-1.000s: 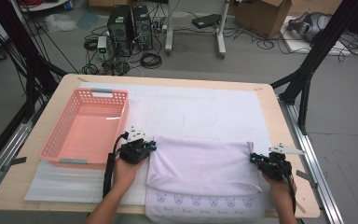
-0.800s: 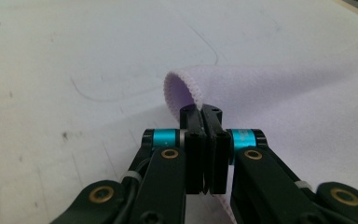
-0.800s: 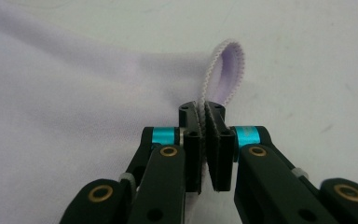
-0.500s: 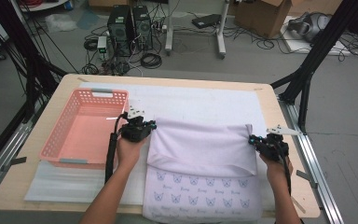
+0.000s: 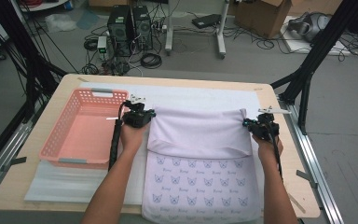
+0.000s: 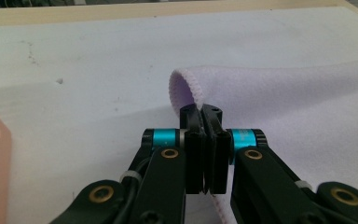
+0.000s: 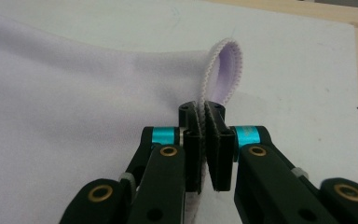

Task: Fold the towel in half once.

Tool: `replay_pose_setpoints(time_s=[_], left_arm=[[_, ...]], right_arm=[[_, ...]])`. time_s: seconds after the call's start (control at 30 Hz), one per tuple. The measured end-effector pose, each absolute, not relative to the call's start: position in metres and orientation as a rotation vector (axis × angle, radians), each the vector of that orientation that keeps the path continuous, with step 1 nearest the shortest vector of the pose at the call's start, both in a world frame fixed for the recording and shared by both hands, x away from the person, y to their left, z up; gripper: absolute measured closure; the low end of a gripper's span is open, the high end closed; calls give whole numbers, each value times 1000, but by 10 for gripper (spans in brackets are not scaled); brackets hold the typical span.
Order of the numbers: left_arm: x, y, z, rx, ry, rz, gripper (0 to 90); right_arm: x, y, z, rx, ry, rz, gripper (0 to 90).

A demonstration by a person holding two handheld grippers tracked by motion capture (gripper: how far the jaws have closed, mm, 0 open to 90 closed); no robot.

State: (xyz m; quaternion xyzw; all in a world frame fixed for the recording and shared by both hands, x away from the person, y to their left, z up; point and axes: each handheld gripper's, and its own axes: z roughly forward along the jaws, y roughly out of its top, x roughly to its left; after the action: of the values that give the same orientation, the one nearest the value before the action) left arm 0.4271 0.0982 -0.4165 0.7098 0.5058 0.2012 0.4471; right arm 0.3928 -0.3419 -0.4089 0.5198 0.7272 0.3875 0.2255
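A pink basket (image 5: 81,133) sits near the counter's (image 5: 284,182) left edge, just beside the left claw (image 5: 145,116). Both forearms reach forward; left and right claw (image 5: 251,124) each pinch a corner of the lilac cloth (image 5: 200,140), folded mid-counter.

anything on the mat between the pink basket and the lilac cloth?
Just the left gripper, shut on the lilac cloth corner, and the hand holding it beside the pink basket; the white mat there is otherwise bare, per the high view.

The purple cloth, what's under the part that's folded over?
Under the folded-over flap of the purple cloth lies more of the same cloth; its butterfly print shows nearer the person. Below that is the white sheet on the table. Anything between the layers is covered.
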Motion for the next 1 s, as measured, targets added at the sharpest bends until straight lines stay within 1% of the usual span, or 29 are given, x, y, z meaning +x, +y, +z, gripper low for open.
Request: replay_pose_setpoints(time_s=[0.1, 0.27, 0.33, 0.37, 0.4, 0.43, 0.47, 0.5, 0.57, 0.67, 0.73, 0.77, 0.8, 1.0], left_arm=[[430, 99, -420, 1738, 1242, 488, 877], [432, 100, -425, 1756, 1209, 455, 874], [431, 100, -425, 1749, 1199, 428, 850], [431, 100, -424, 1740, 1192, 403, 807], [431, 100, -424, 1737, 1189, 388, 743], [430, 99, -423, 1739, 1187, 379, 674], [429, 99, -423, 1743, 1180, 367, 627], [428, 99, -422, 1751, 1173, 355, 603], [425, 97, -420, 1760, 1163, 328, 563], [419, 95, -415, 1784, 1133, 306, 554], [412, 94, -412, 1781, 1112, 325, 582], [409, 94, -412, 1764, 1106, 328, 597], [407, 95, -413, 1761, 1108, 309, 597], [391, 93, -420, 1789, 1090, 288, 598]], right_arm=[[399, -343, -412, 1454, 1999, 1063, 860], [405, -343, -418, 1460, 2005, 1063, 858], [406, -341, -421, 1471, 2007, 1052, 834], [406, -341, -421, 1484, 2000, 1059, 795], [406, -341, -422, 1505, 1990, 1068, 702], [405, -342, -421, 1521, 1973, 1080, 659], [404, -342, -420, 1532, 1970, 1097, 651], [403, -342, -419, 1528, 1970, 1097, 629], [400, -340, -415, 1518, 1978, 1090, 624], [394, -338, -411, 1493, 1992, 1087, 628], [390, -338, -411, 1494, 1999, 1096, 632], [388, -338, -411, 1496, 2004, 1101, 640], [386, -337, -412, 1497, 2013, 1102, 645], [375, -332, -415, 1452, 2083, 1110, 667]])
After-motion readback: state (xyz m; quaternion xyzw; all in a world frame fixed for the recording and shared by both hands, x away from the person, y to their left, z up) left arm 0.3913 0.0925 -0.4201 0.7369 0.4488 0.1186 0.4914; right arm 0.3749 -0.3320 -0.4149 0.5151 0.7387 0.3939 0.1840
